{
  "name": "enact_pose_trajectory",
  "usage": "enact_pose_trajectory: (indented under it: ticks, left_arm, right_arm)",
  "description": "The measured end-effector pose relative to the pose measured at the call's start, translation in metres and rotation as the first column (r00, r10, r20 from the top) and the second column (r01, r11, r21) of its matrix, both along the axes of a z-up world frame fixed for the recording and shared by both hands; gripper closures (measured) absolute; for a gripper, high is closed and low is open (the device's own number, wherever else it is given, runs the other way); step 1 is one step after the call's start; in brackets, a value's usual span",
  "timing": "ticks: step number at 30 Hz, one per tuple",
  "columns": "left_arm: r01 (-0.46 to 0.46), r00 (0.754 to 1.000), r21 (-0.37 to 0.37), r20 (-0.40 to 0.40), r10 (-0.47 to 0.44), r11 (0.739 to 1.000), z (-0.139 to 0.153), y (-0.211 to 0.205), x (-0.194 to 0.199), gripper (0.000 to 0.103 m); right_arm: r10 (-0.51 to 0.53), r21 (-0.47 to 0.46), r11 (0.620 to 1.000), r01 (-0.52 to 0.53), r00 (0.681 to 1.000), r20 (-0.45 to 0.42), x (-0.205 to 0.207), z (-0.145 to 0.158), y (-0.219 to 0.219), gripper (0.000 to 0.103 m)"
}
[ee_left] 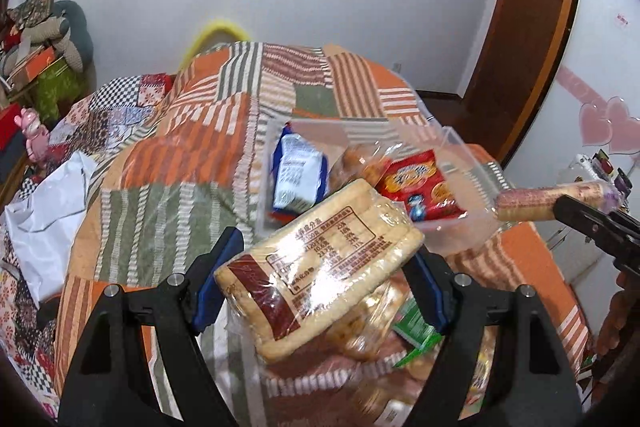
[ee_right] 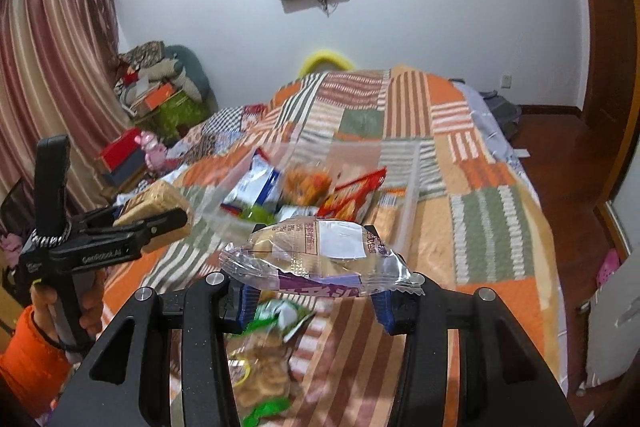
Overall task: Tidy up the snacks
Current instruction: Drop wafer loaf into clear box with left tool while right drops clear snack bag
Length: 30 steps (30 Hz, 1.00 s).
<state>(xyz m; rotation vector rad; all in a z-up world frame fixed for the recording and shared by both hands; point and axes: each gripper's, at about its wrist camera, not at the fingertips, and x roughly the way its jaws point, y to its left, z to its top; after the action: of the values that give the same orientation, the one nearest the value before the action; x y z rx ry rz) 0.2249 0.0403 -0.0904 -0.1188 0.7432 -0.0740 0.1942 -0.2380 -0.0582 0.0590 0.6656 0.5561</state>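
Note:
My left gripper (ee_left: 320,259) is shut on a flat pack of beige biscuits (ee_left: 320,263) in clear wrap with a brown label, tilted and held above the bed. Beyond it stands a clear plastic bin (ee_left: 456,143) holding a blue-white packet (ee_left: 296,175), a red packet (ee_left: 420,187) and orange snacks. My right gripper (ee_right: 315,231) is shut on a clear-wrapped packet with a purple stripe (ee_right: 320,255), also off the bed and short of the bin (ee_right: 408,199). In the left wrist view that packet (ee_left: 536,201) sticks out of the right gripper (ee_left: 572,211). The left gripper (ee_right: 168,223) with its biscuit pack (ee_right: 160,197) shows at left.
Several loose snack packets (ee_right: 264,379) lie on the patchwork quilt (ee_left: 192,163) under both grippers. A white bag (ee_left: 48,203) and a pink toy (ee_left: 34,139) lie at the bed's left. A hand with an orange sleeve (ee_right: 28,347) holds the left gripper. A wooden door (ee_left: 528,27) stands at right.

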Motion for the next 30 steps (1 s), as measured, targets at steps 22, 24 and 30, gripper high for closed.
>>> enact_pose_trajectory:
  ticks: [22,24,30]
  left_arm:
    - [0.104,0.994,0.077,-0.037,-0.101,0.992,-0.027,-0.049,0.087,0.025]
    - [0.102,0.994,0.072,-0.043,-0.099,0.992,-0.029,-0.048,0.092,0.025]
    - [0.072,0.997,0.021,-0.029,-0.071,0.997,-0.025,-0.039,0.1,0.026]
  right_arm:
    - [-0.041,-0.089,0.995,0.039,0.999,-0.026,0.083,-0.032,0.043,0.061]
    - [-0.041,-0.101,0.994,0.039,0.999,-0.026,0.085,-0.034,0.045,0.061]
    - [-0.021,-0.103,0.995,0.014,0.997,-0.068,0.089,-0.038,0.047,0.06]
